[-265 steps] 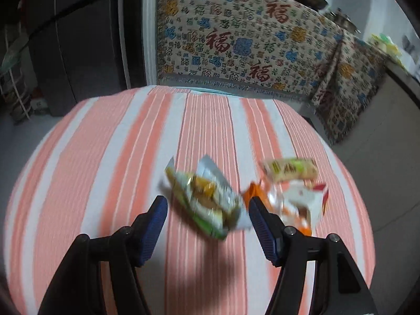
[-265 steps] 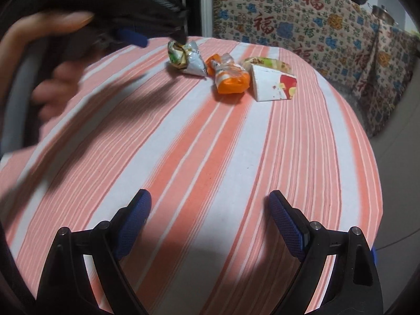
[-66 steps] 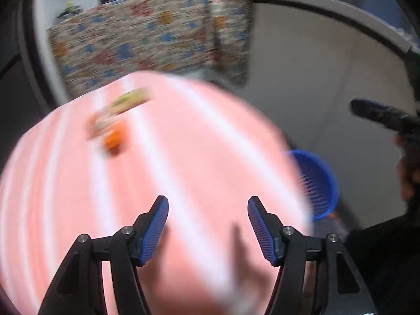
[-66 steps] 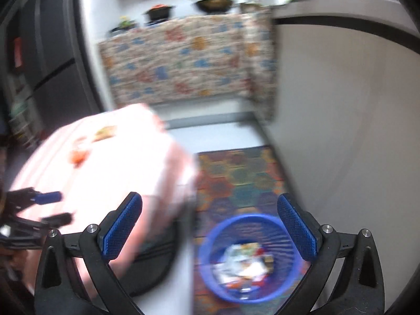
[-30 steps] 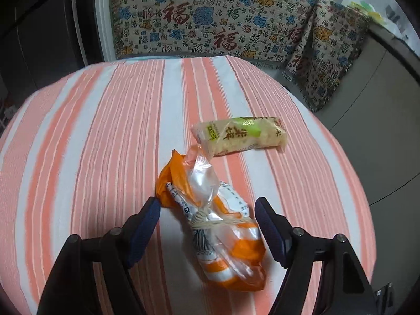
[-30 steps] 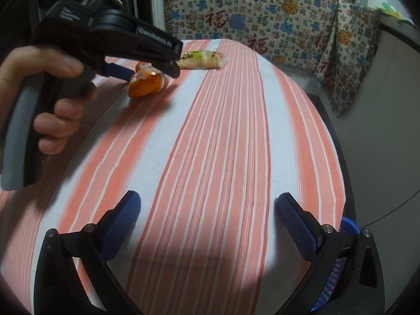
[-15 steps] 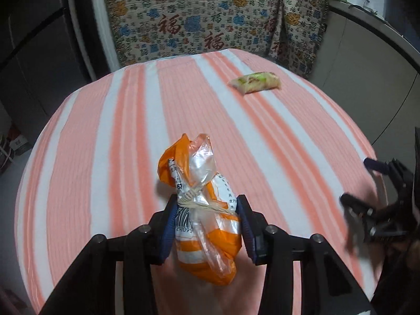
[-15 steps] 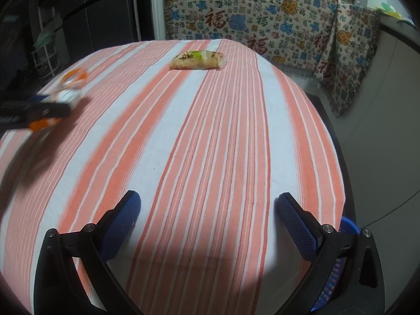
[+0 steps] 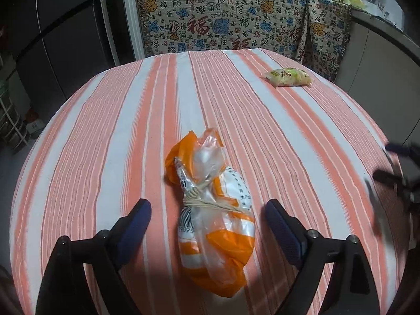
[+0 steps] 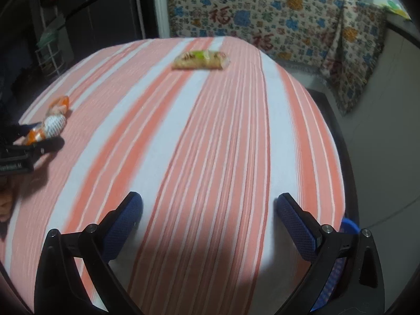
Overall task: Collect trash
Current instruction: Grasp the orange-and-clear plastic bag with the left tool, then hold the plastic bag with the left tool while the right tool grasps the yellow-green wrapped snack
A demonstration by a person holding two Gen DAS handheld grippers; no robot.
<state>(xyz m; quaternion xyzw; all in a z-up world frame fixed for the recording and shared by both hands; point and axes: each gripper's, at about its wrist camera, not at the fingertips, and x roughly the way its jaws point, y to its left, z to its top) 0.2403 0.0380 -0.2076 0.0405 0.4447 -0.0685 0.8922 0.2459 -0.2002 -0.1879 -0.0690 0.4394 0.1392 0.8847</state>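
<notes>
On my left wrist view, the left hand-held gripper point(image 9: 207, 216) has its blue-padded fingers point(image 9: 134, 223) spread wide, and the crumpled orange-and-white plastic bag tied with a rubber band point(image 9: 212, 207) lies on the desk between them, its tied neck level with the fingertips. Neither pad touches it; there is a clear gap on each side. The bag's orange top points away from me, and its fuller end lies near, down between the gripper's black arms.

The round desk with the orange-and-white striped cloth point(image 9: 105, 136) carries both pieces of trash. Far and to the right of the bag, well apart from it, lies a small yellow-green snack packet point(image 9: 288, 77), flat on the cloth near the far right edge. Behind the desk hangs a patterned cloth with red characters point(image 9: 218, 18), with dark cabinet doors point(image 9: 60, 39) to the left.

At the right edge of this view I can make out the right hand-held gripper point(image 9: 396, 165), blurred.

On my right wrist view, the right hand-held gripper point(image 10: 208, 211) is also spread wide, over bare striped cloth and touching nothing. The bag point(image 10: 50, 123) sits far to the left, with the snack packet point(image 10: 200, 59) far ahead. A blue plastic basket point(image 10: 349, 224) peeks out beyond the desk's near right edge.
</notes>
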